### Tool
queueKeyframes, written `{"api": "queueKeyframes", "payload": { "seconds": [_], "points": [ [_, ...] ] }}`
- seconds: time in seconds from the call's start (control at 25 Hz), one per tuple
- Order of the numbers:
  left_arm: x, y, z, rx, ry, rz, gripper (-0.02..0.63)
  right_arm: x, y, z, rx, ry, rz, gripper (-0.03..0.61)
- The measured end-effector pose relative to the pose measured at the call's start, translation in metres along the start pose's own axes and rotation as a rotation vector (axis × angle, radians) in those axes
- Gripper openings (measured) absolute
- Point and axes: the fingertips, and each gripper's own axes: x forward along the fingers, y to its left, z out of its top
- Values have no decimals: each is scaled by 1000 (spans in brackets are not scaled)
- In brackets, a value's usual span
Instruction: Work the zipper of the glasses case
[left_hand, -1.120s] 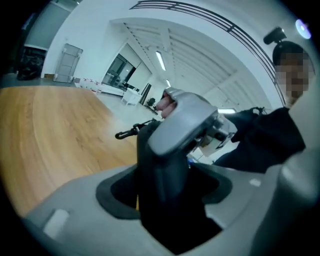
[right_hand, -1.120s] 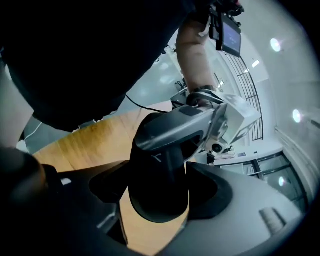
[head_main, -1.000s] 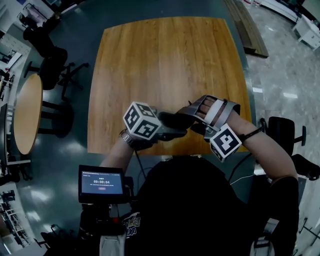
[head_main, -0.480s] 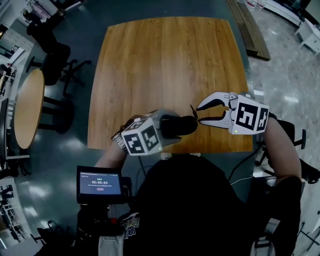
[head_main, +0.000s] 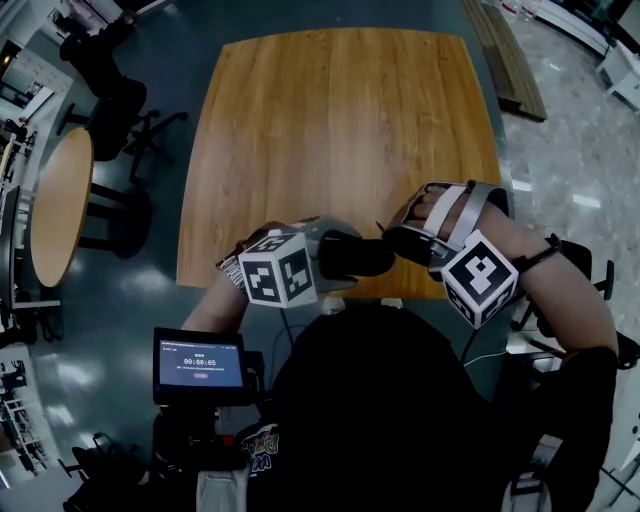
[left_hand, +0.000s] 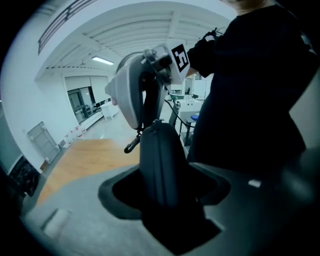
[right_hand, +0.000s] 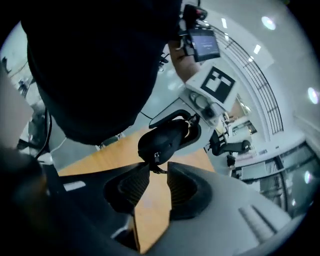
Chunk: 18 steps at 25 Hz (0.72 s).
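Clamps the black oval glasses case (head_main: 358, 255) in the left hand-held gripper (left_hand: 164, 189) over the 6 o'clock edge of the wooden tabletop (head_main: 330, 130), nips its 3 o'clock zipper pull (right_hand: 157, 169) in the just-closing right hand-held gripper (right_hand: 158, 173), risks slipping off that shallow hold.

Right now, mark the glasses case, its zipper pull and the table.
glasses case (left_hand: 159, 165), left gripper view, middle of its shell.
zipper pull (right_hand: 156, 159), right gripper view, its metal tab.
table (head_main: 330, 130), head view, bare wooden top.
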Motion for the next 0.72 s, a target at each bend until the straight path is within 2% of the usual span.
{"api": "queueKeyframes", "payload": {
  "seconds": [0.08,0.2,0.32,0.4,0.52,0.64,0.72],
  "points": [
    [1,-6,-1,-22,2,-49,279,-3,0,10,-86,20,-4,101],
    [0,-10,0,-70,-13,-112,278,-6,0,23,-141,26,-1,72],
    [3,-16,-3,-68,23,-149,276,-1,9,25,-196,55,57,63],
    [7,-20,-5,-55,66,-172,276,3,18,21,-228,79,128,44],
    [9,-21,-5,-55,87,-190,276,2,19,20,-131,49,180,35],
    [5,-18,-1,-96,25,-192,275,-3,6,20,-9,-28,109,34],
    [4,-19,0,-124,-6,-206,275,-5,4,21,18,-46,92,31]
  ]
}}
